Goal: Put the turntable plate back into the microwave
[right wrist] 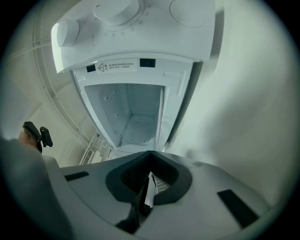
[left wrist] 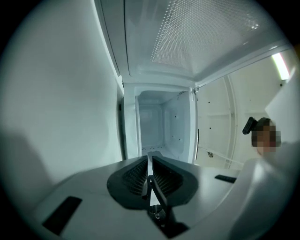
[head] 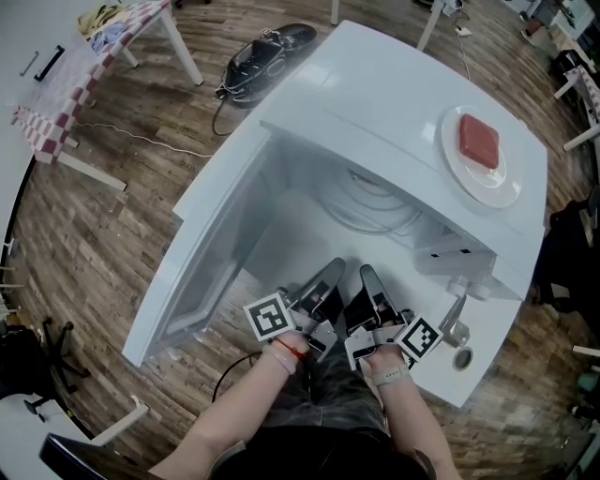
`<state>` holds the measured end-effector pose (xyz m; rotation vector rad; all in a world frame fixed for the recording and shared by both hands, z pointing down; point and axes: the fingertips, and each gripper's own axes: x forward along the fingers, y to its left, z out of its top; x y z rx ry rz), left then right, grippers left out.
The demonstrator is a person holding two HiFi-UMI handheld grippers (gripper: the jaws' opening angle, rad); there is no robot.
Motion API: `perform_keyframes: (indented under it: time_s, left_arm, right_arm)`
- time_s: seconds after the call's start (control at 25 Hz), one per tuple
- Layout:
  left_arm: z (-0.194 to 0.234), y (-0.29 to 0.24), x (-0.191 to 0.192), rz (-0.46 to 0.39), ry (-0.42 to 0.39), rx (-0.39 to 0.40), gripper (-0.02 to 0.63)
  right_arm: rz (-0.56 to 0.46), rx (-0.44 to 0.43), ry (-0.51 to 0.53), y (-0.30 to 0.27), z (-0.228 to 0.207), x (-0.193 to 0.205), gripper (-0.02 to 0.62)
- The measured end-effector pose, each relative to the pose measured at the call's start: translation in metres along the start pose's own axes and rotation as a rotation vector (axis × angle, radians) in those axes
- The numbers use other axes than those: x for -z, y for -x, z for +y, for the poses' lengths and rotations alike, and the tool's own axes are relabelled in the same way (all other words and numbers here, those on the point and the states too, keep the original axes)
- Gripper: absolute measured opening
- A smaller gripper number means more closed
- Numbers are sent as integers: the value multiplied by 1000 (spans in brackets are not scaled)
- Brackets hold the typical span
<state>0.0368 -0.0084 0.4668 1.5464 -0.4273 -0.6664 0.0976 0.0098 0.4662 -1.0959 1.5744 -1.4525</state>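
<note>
The white microwave stands with its door swung open to the left. Inside the cavity, the clear glass turntable plate shows as faint round rings on the floor. Both grippers hover side by side just in front of the opening, pointing in. My left gripper is shut with only a thin pale slit between its jaws. My right gripper is shut too, with nothing held. Neither touches the plate. Both gripper views look into the white cavity.
A white dish with a red block sits on top of the microwave. The control panel with dials is to the right of the opening. A black bag and a cloth-covered table stand on the wooden floor.
</note>
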Motion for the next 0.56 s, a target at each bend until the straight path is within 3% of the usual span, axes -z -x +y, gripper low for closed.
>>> perform_keyframes:
  time_s: [0.56]
  left_arm:
    - [-7,16,17,35,33,-7,41]
  right_arm:
    - [1,13,4,29,4,20,18]
